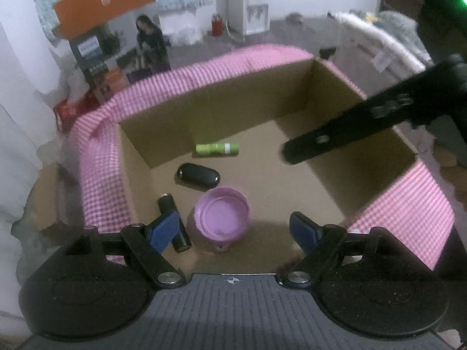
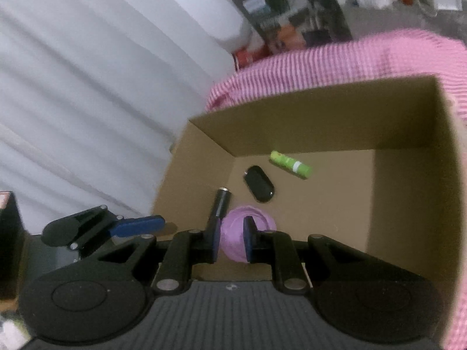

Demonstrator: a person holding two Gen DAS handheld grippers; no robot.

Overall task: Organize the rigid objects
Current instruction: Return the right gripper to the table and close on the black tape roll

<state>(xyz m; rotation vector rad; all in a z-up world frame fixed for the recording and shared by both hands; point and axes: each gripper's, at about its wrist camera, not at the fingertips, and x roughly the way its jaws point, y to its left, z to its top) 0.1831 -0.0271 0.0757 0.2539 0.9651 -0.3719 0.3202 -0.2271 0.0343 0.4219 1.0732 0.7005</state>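
An open cardboard box (image 1: 221,108) (image 2: 321,122) holds a purple cup (image 1: 221,215) (image 2: 265,221) lying on its side, a black cylinder (image 1: 167,204) (image 2: 221,201), a black oval case (image 1: 198,175) (image 2: 259,188) and a green tube (image 1: 217,148) (image 2: 290,164). My left gripper (image 1: 233,227) hangs open above the near part of the box, with nothing between its blue pads. My right gripper (image 2: 232,236) stands above the cup with a narrow gap between its pads and grips nothing. It reaches in from the right in the left wrist view (image 1: 292,151).
A pink checked cloth (image 1: 99,169) (image 2: 350,55) drapes over the box rim. A printed carton (image 1: 116,58) and a water dispenser (image 1: 251,8) stand behind. White curtain folds (image 2: 87,87) hang to the left, and a dark box (image 2: 8,245) sits at the left edge.
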